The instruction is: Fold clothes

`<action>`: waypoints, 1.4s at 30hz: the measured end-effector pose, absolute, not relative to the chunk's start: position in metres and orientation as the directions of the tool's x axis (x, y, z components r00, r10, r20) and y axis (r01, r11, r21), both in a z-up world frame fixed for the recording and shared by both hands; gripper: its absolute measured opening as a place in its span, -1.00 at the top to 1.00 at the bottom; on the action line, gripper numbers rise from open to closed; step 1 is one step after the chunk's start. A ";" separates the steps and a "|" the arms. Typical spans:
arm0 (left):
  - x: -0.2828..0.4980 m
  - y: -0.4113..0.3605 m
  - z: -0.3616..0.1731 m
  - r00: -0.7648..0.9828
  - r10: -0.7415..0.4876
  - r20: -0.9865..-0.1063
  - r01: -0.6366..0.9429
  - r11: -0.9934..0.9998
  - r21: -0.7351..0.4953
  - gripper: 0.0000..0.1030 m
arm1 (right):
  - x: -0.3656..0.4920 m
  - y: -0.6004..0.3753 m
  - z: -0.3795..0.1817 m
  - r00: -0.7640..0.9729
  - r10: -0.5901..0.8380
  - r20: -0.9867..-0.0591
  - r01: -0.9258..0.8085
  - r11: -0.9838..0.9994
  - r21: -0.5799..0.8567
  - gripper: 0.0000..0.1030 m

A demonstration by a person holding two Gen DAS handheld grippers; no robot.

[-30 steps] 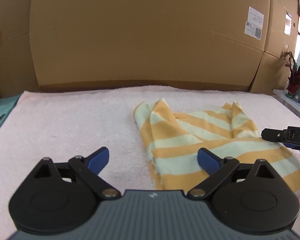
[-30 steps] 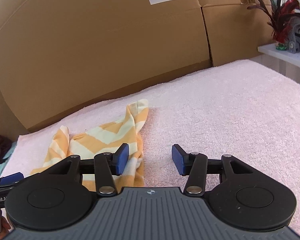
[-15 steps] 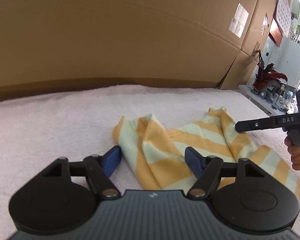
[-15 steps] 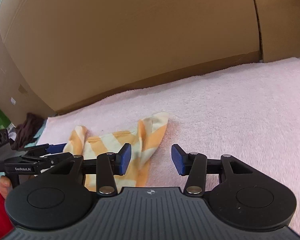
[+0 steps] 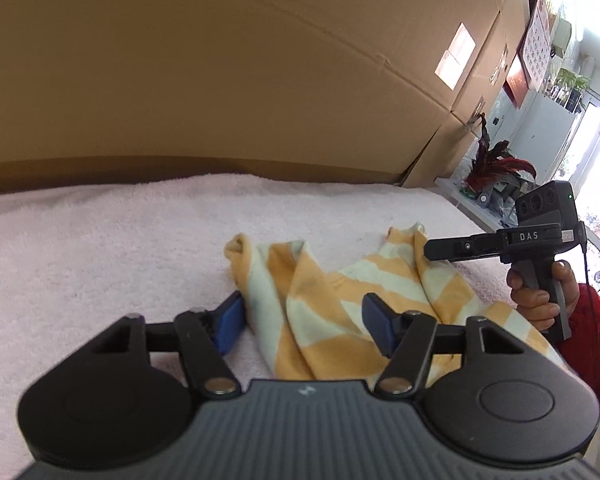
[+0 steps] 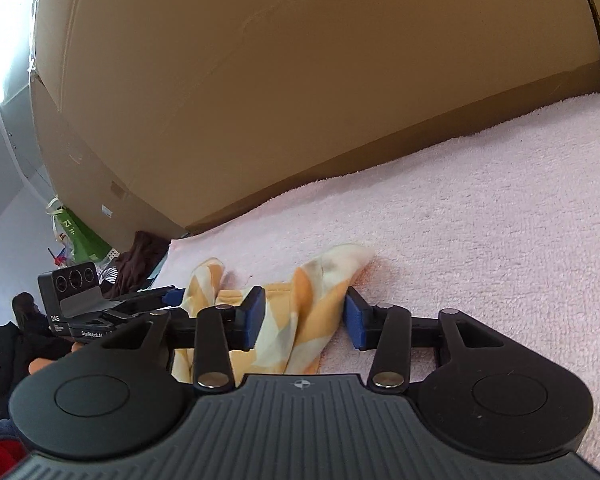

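While the striped garment [image 5: 340, 292] is lying crumpled on the pink towel [image 5: 100, 240], both grippers are closing unclenched around its corners: left gripper [image 5: 302, 322] straddling folds at twelve o'clock, right gripper [image 6: 302, 316] likewise, equally near

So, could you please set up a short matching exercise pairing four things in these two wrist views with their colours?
Things:
1. garment
2. towel under it
3. boxes behind
4. pads on the left claw

Colours:
A. blue
B. brown cardboard
C. orange and pale stripes
D. pale pink

Pairs: 1-C, 2-D, 3-B, 4-A
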State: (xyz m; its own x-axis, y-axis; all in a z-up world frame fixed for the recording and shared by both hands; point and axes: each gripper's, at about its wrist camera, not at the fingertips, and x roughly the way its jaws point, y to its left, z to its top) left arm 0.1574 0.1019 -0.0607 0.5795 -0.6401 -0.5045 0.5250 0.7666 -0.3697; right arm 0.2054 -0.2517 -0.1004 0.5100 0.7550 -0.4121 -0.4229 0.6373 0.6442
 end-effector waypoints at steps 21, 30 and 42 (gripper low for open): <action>0.167 0.113 -0.064 0.577 -0.666 -0.474 0.491 0.746 -0.450 0.93 | 0.215 -0.258 -0.102 0.542 0.722 -0.430 -0.344 0.657 0.671 0.86; 0.164 0.107 -0.063 0.593 -0.654 -0.469 0.517 0.756 -0.401 0.94 | 0.216 -0.257 -0.103 0.560 0.708 -0.429 -0.337 0.668 0.663 0.88; 0.116 0.102 -0.023 0.707 -0.569 -0.419 0.520 0.821 -0.237 0.94 | 0.182 -0.256 -0.051 0.582 0.751 -0.312 -0.465 0.621 0.630 0.87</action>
State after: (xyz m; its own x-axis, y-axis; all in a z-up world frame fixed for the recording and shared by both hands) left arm 0.1155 0.1015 -0.0225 0.7072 -0.5692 -0.4193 0.5201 0.8206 -0.2367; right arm 0.1817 -0.2559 -0.0507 0.5816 0.7514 -0.3115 -0.4653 0.6215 0.6303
